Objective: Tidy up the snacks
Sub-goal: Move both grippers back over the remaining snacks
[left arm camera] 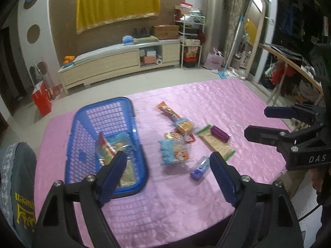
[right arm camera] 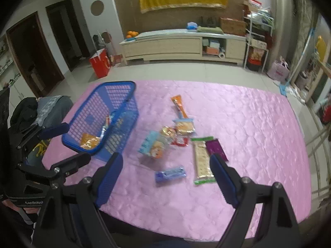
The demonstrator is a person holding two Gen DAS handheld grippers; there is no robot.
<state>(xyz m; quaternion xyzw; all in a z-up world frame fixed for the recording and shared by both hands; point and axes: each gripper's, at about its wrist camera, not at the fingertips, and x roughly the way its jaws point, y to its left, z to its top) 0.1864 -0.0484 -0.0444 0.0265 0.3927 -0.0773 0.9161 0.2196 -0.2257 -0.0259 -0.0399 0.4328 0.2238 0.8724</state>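
Observation:
A blue plastic basket [left arm camera: 141, 150] stands on the left of the pink quilted cloth [left arm camera: 217, 97] and holds a few snack packets [left arm camera: 109, 147]. Loose snacks lie to its right: a long orange packet [left arm camera: 167, 110], a light blue packet [left arm camera: 173, 154], a small blue bar [left arm camera: 199, 168], a cracker pack with green ends [left arm camera: 217, 144] and a purple packet [left arm camera: 220, 134]. My left gripper [left arm camera: 168, 156] hovers open above the cloth's near side with nothing between its fingers. My right gripper [right arm camera: 166, 157] is also open and empty, above the blue bar [right arm camera: 170, 174] and the cracker pack [right arm camera: 201, 160].
A grey garment with yellow print [left arm camera: 18, 181] hangs at the cloth's left edge. Beyond the far edge are tiled floor, a red bag [right arm camera: 100, 63] and a long low cabinet [right arm camera: 175, 45]. A wooden rail [left arm camera: 289, 64] runs along the right.

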